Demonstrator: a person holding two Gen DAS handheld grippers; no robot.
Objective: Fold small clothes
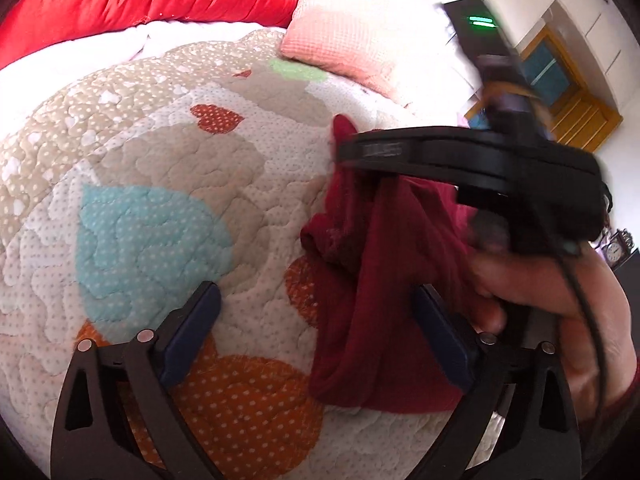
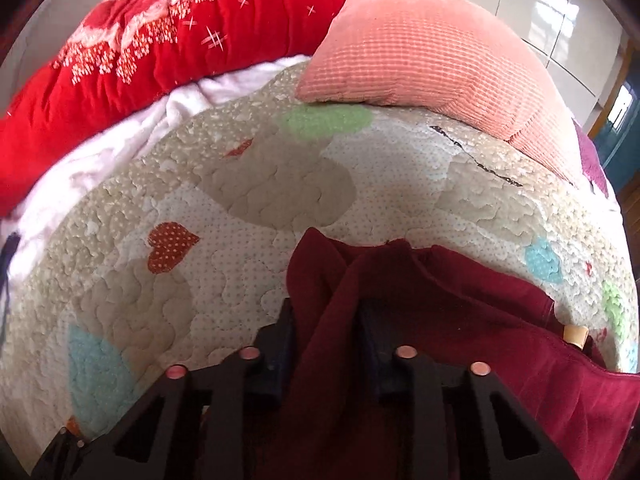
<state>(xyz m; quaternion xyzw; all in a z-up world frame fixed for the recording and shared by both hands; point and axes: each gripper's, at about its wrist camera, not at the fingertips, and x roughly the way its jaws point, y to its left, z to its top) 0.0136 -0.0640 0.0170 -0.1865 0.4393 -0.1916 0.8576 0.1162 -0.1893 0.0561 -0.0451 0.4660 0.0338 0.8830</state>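
Note:
A dark red garment [image 1: 360, 280] hangs bunched over the quilted bed cover [image 1: 168, 184]. My left gripper [image 1: 316, 304] is open, its fingers wide apart, with the cloth hanging just inside the right finger [image 1: 440, 336]. My right gripper [image 2: 326, 320] is shut on a fold of the dark red garment [image 2: 460, 312], which drapes from between its fingers down to the right. In the left wrist view the right gripper's black body [image 1: 480, 160] is above the garment and holds it up, with a hand behind it.
A red quilt [image 2: 140, 48] and a white sheet [image 2: 100, 152] lie at the back of the bed. A pink pillow [image 2: 420, 52] rests at the back right. A wooden door [image 1: 560, 80] and white cupboards stand beyond the bed.

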